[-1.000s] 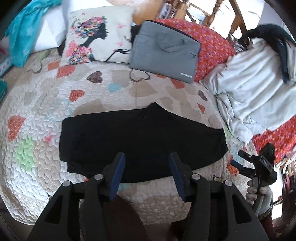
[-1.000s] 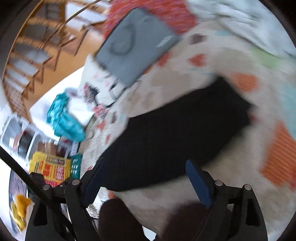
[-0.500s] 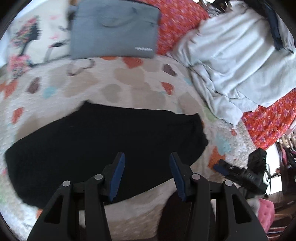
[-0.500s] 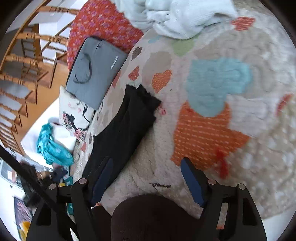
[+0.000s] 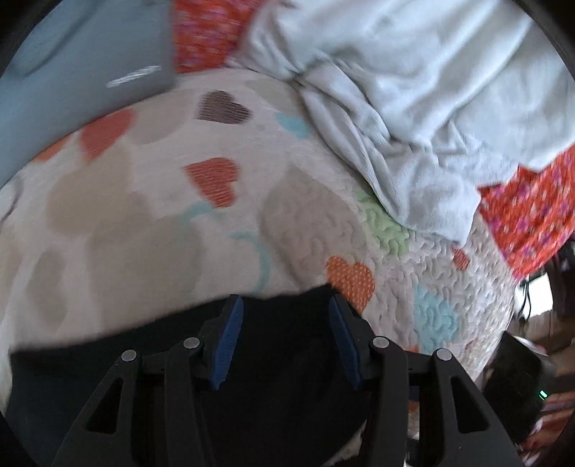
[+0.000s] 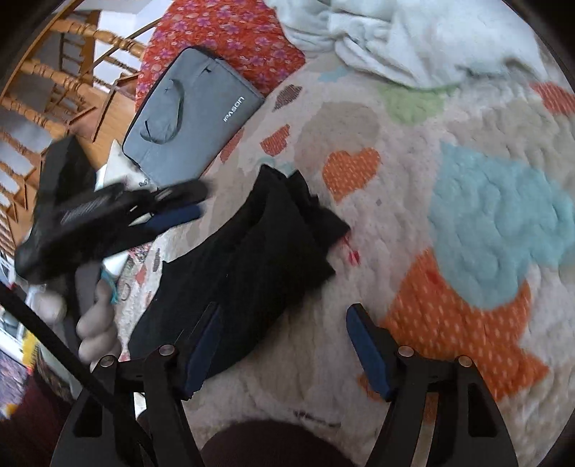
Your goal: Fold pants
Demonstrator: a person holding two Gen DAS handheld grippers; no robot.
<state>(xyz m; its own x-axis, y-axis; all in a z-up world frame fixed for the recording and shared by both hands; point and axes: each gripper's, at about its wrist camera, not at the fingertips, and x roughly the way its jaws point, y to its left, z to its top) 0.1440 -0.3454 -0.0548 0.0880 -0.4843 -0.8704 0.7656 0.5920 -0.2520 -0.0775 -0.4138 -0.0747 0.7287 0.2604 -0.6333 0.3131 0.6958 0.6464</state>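
Both the left gripper (image 5: 284,337) and right gripper (image 6: 284,345) hang open over the black pants (image 6: 251,258) on the bed (image 6: 413,222).

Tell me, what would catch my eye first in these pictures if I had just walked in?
Probably the black pants lying folded on the pale quilt with its big orange and blue hearts. Two open grippers sit close to them: the right gripper at their near end and the left gripper above their far side. Behind, a grey laptop bag leans on a red flowered cushion.
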